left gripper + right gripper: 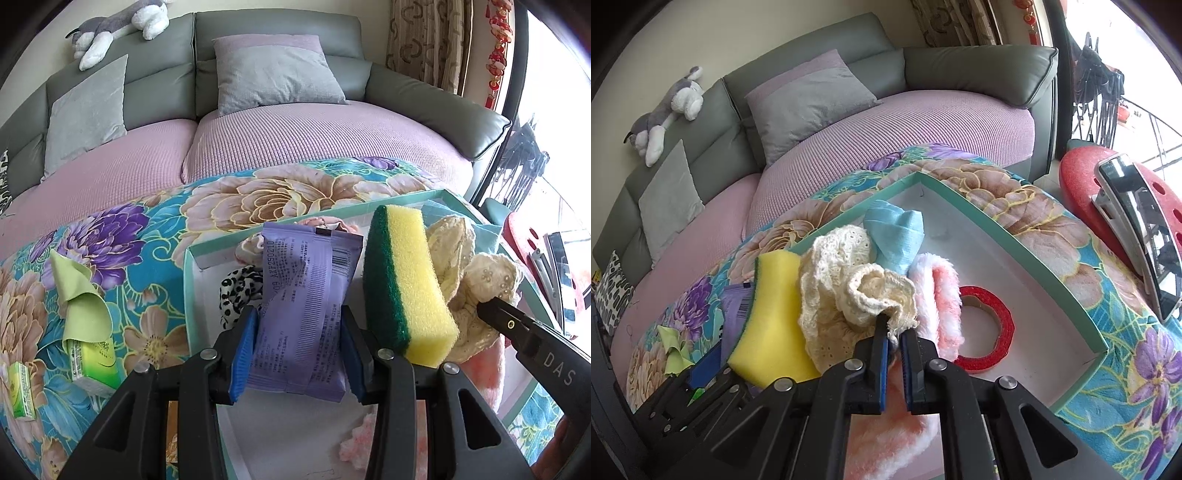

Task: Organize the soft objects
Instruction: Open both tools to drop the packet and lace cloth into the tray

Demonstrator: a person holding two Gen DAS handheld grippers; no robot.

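**Both hand-held grippers loaded over the box**

The left hand-held gripper [299, 354] is clamped on a lilac plastic sachet w/ printed text and barcode [306, 314], blue pads pressing its lower sides so it stands upright over the shallow white cardboard box w/ teal rim [1034, 243]. Gripped low, prob. so the crinkly pack stays stiff enough to slot in on edge next to the yellow foam sponge w/ green scouring layer [402, 284], which also stands on end just to its right.

The right hand-held gripper [894, 328] is nearly shut, pinching an edge of the cream lace-crochet fabric piece [849, 280]; thin cloth, so the jaws need almost no gap. It looks held at the box middle, between sponge and the pink-white fluffy towel [938, 295], w/ a pale blue folded cloth [897, 236] behind. Things seem packed upright side by side to save room. A red glitter tape roll [986, 328] lies flat on the box floor, right part.

The box sits on a floral teal-purple cloth over the bench [1108, 332]. Still outside, on that cloth at left: a lime-green soft cloth [81, 291] and green tissue packs [96, 362], likely next. A leopard-print scrunchie [236, 291] is already in the box, behind the sachet.
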